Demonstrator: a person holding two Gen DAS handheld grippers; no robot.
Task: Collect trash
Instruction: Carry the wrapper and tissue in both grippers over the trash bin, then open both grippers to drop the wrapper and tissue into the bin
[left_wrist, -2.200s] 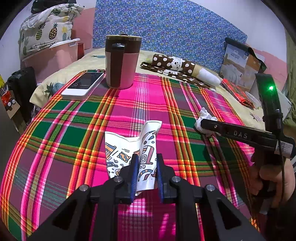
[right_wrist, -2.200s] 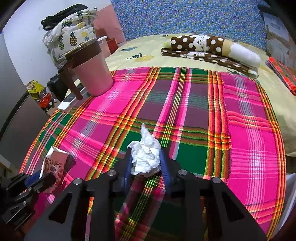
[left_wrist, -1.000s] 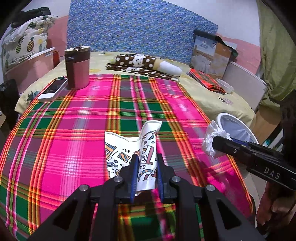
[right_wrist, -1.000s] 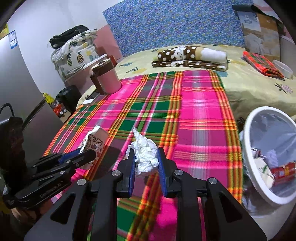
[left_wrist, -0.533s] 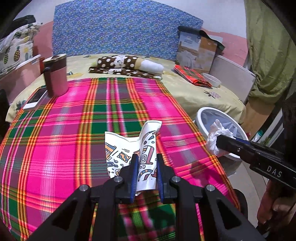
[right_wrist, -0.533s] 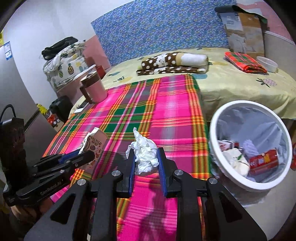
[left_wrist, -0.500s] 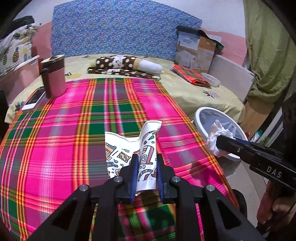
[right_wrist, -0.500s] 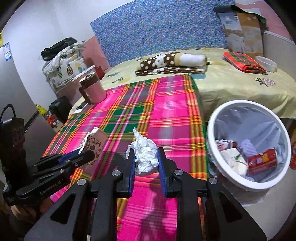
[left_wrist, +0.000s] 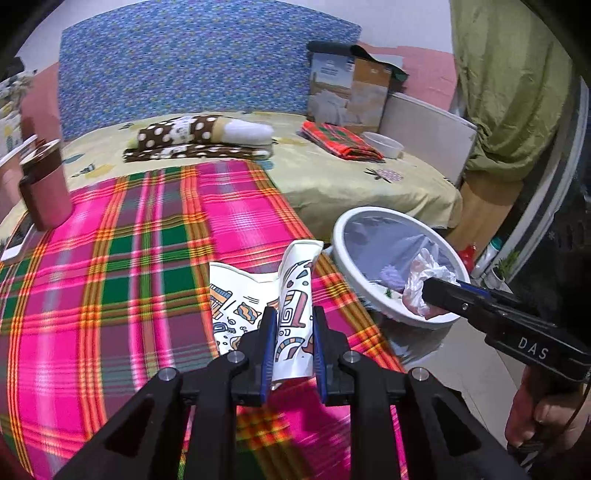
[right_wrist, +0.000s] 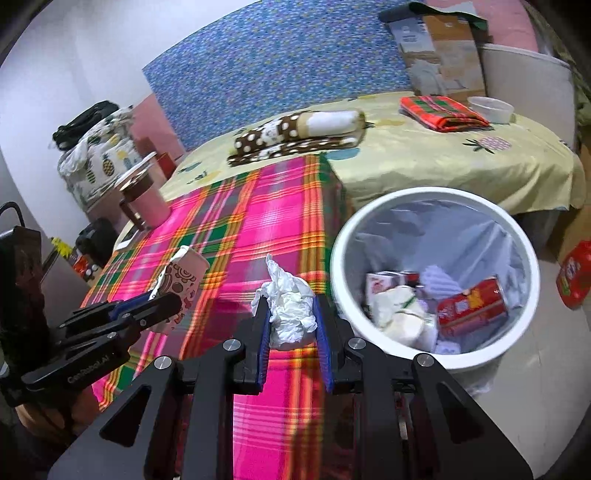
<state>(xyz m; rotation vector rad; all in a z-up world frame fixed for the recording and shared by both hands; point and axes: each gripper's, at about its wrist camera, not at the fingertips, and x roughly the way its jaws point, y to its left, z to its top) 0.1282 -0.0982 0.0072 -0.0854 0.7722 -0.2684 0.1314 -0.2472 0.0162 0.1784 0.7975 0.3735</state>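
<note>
Two hand-held grippers are in use, one per hand. The left hand-held gripper (left_wrist: 291, 345) is sitting at the lower centre of its own view with its two blue-padded fingers nearly closed, pinching one crushed white paper cup printed with coloured patterns (left_wrist: 291, 306); the cup is standing up between the pads, above the pink, green and orange plaid cloth (left_wrist: 122, 280). The same gripper is appearing at the lower left of the right wrist view (right_wrist: 147, 306).

The right hand-held gripper (right_wrist: 291, 332) is occupying the lower centre of its view, its two blue pads nearly closed and pressing on one crumpled white tissue wad (right_wrist: 290, 314). In the left wrist view this gripper (left_wrist: 428, 291) is reaching in from the right edge, with the tissue showing in front of the bin's opening.

One round white waste bin lined with a pale plastic bag (right_wrist: 436, 363) is standing on the floor just beside the cloth's edge, at the centre right of the right wrist view. Inside it are lying one red packet (right_wrist: 471, 308) and several pale scraps, too jumbled to count.

One pink and brown lidded mug (left_wrist: 46, 188) is standing at the left edge, with one white phone (left_wrist: 16, 242) just beside it. One brown polka-dot bundle (left_wrist: 195, 138) and one folded red plaid cloth (left_wrist: 341, 142) are lying on the yellow bedsheet (left_wrist: 332, 181).
</note>
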